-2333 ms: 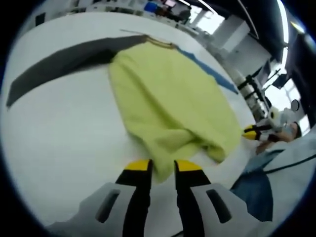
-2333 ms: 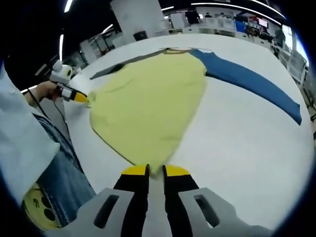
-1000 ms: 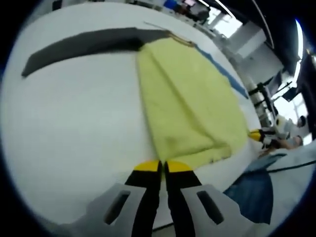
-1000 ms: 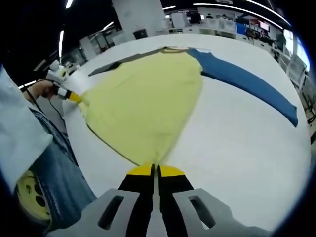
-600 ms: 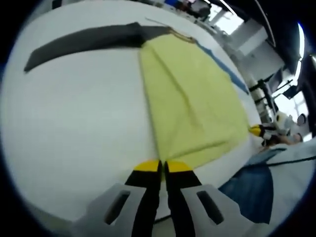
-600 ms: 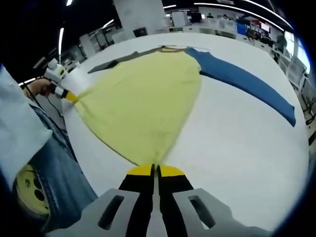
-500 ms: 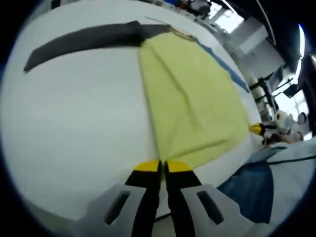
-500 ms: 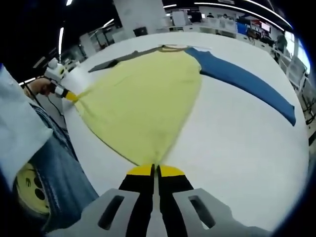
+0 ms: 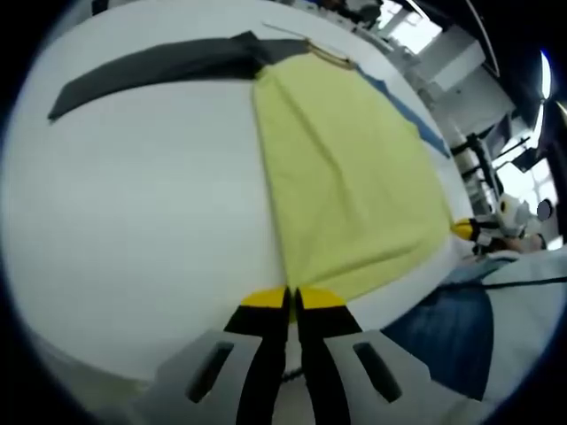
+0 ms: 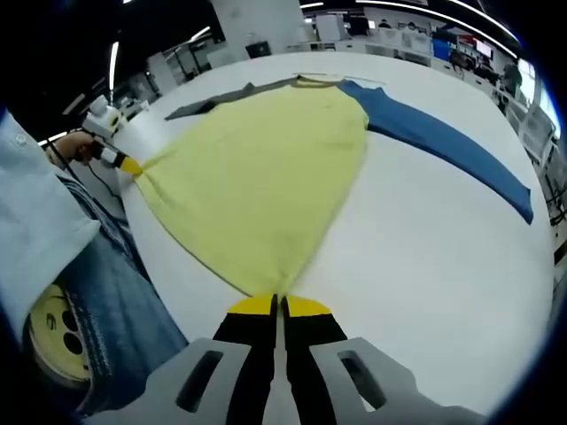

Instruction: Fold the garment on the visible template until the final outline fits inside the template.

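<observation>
Yellow garment [image 10: 266, 173] with grey [image 9: 151, 71] and blue sleeves [image 10: 443, 142], flat on tabletop [image 10: 425, 274], hem corners clamped in both grippers' fingers [image 10: 254, 306], collar pointing away.

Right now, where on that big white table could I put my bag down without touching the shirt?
Bare table lies between the yellow body and the blue sleeve; more below the dark sleeve. It's crowded at the near hem, where both grippers pinch the corners.

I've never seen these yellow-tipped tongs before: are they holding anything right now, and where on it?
Both hold the yellow garment by its near hem: the left gripper and right gripper each pinch one bottom corner.
</observation>
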The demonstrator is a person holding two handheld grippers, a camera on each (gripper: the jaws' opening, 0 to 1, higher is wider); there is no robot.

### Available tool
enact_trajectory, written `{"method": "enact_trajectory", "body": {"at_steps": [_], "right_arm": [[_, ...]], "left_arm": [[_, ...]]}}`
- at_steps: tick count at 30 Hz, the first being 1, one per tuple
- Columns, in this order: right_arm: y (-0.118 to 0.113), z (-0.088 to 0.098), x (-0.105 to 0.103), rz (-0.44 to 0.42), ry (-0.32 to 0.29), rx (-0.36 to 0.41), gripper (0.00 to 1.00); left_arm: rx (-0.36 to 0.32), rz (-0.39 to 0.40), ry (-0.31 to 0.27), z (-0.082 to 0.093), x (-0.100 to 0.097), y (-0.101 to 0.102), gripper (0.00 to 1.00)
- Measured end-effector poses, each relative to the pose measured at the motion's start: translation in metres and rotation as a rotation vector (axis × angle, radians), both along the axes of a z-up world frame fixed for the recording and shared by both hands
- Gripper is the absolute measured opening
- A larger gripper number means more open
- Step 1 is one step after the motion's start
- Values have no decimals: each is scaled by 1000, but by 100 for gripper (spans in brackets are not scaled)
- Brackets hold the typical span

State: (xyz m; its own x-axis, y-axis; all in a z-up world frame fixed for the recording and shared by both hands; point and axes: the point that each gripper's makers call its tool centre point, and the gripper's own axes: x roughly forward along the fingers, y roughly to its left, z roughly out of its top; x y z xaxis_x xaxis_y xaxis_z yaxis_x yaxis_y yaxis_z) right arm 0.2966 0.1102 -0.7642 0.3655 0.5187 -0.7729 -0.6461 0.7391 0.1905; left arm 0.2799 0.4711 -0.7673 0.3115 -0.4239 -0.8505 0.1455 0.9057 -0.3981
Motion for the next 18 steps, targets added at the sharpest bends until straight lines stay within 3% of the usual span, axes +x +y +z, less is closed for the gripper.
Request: {"method": "enact_trajectory", "body": {"at_steps": [18], "right_arm": [[3,-3,-15,53,4,-37,3]], "left_arm": [[45,-27,3,1,-15,5,0]]}}
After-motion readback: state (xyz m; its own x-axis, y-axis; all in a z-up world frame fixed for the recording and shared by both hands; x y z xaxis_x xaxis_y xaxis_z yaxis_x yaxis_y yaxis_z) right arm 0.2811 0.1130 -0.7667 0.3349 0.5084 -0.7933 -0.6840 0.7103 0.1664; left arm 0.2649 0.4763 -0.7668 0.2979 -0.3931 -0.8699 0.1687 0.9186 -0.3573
